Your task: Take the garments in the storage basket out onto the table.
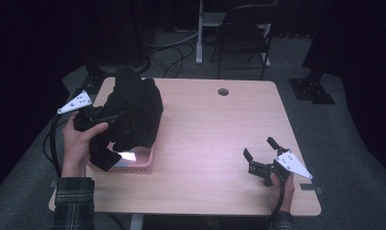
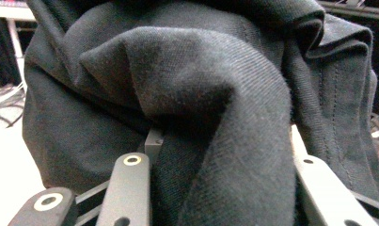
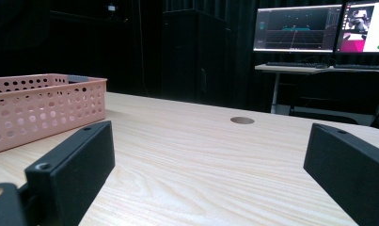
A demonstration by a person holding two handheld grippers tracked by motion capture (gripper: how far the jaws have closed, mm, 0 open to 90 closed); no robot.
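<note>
Presently: black garment [image 1: 133, 112], bunched, lifted above pink basket [image 1: 133, 165] at table's [image 1: 219, 139] left side; left gripper [image 1: 115, 116] fingers clamped on a fold. Fingertips buried in cloth; basket interior mostly hidden beneath it. Right gripper [image 1: 260, 148]: fingers spread wide, holding nothing, resting well apart near table's right edge.

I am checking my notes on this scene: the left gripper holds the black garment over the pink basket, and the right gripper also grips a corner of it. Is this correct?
Not quite. The right gripper grips nothing: in the right gripper view its jaws stand open over the bare table. The left gripper does hold the black garment over the pink basket, as the high view shows.
</note>
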